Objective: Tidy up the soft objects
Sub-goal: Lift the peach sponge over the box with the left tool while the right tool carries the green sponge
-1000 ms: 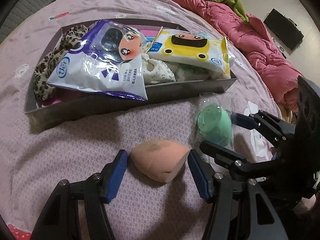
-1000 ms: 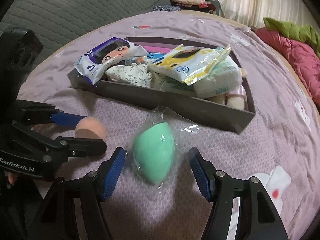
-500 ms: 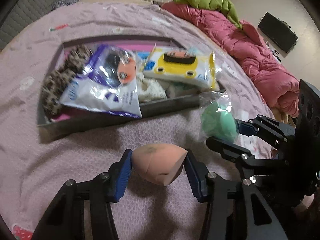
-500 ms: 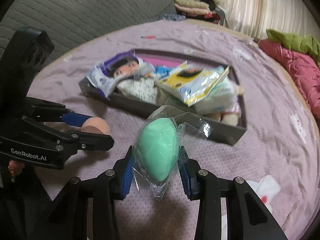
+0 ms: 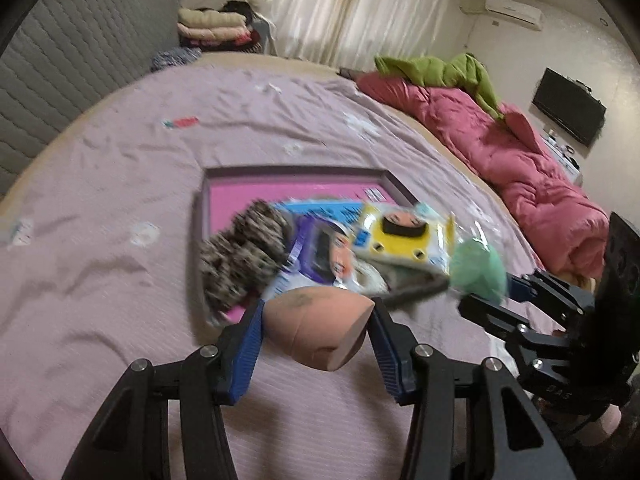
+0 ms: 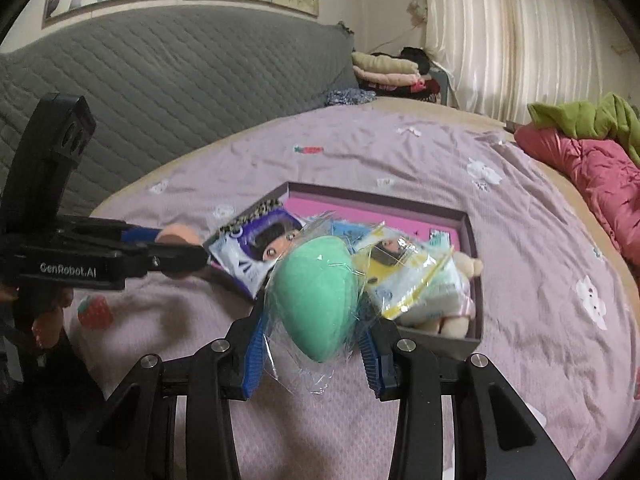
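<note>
1. The peach sponge (image 5: 320, 326) sits low in the centre of the left wrist view, pinched between the blue fingers (image 5: 249, 350) of the left gripper (image 5: 316, 320), its pointed end aimed right and no part of it touching the bed.
2. The green sponge (image 6: 318, 294), sealed in a clear wrapper (image 6: 308, 376), fills the middle of the right wrist view; the right gripper (image 6: 312, 316) has its fingers pressed on either side, and crinkled film hangs loose below them.
3. Each tool shows in the other's picture: the right gripper (image 5: 486, 280) with its green sponge (image 5: 476, 268) at the right edge of the left view, the left gripper (image 6: 180, 252) with its peach sponge (image 6: 178, 234) at the left edge of the right view.
4. Behind both sponges, mid-frame, lies the grey tray (image 6: 468, 232) with a pink floor, resting on the bed.
5. The tray holds a leopard-print cloth (image 5: 240, 256) at its left, a purple-and-white packet (image 6: 260, 248) with a cartoon face, a yellow packet (image 5: 404, 240) beside it, and a pale plush toy (image 6: 464, 272) at the right end. The left view of these is blurred.
6. The lilac bedsheet (image 6: 400, 152) spreads all round the tray.
7. A pink quilt (image 5: 520, 160) with a green cloth (image 5: 448, 68) on top runs along the right of the frame.
8. A grey quilted headboard (image 6: 180, 76) stands at the upper left, cream curtains (image 6: 500, 32) at the top right, folded clothes (image 6: 384, 68) between them.
</note>
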The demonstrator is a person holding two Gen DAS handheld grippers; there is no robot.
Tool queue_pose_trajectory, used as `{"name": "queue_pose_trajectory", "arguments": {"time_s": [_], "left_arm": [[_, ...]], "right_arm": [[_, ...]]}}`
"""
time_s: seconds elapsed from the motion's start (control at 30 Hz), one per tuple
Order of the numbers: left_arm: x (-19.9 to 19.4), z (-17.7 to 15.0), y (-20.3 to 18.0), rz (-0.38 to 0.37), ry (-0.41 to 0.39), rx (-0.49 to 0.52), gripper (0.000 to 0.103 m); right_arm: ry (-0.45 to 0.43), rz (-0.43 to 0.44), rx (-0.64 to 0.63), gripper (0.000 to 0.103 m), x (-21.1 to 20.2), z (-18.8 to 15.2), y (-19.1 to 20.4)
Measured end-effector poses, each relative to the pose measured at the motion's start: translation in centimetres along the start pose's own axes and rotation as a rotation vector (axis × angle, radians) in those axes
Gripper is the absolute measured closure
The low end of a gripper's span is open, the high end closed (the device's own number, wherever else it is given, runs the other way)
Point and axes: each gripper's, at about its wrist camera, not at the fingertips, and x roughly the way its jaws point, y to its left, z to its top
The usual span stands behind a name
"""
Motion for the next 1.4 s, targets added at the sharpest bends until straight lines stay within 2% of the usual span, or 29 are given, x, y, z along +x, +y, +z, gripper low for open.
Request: {"name": "queue_pose_trajectory", "arguments": {"time_s": [0.33,0.67,0.87,1.13,1.4], "left_arm": [[0.6,2.2,2.5,0.067,-0.045,-0.021,0.051],[2.8,3.1,2.9,0.106,-0.022,-0.012,0.051],[4.4,3.5,4.0,0.146,-0.011,-0.042,0.051],[7.5,2.9,4.5,0.189,0.054,-0.044,0.051],[8.4,2.5,4.0,0.17,0.083,-0.045,0.051]], "right_arm": [[-0.059,-0.014,0.017,0.061,1.5,2.5,-0.3],[-0.077,-0.036,0.025,0.061,2.9,4.0,-1.1],[-0.07,-0.05,0.036,0.061,3.8,4.4,-1.6],[0.01,-0.044,0.028,0.061,6.6,4.2,-1.5],[0.118,-0.077,-0.017,0.06,9.3,3.0,-0.7]]}}
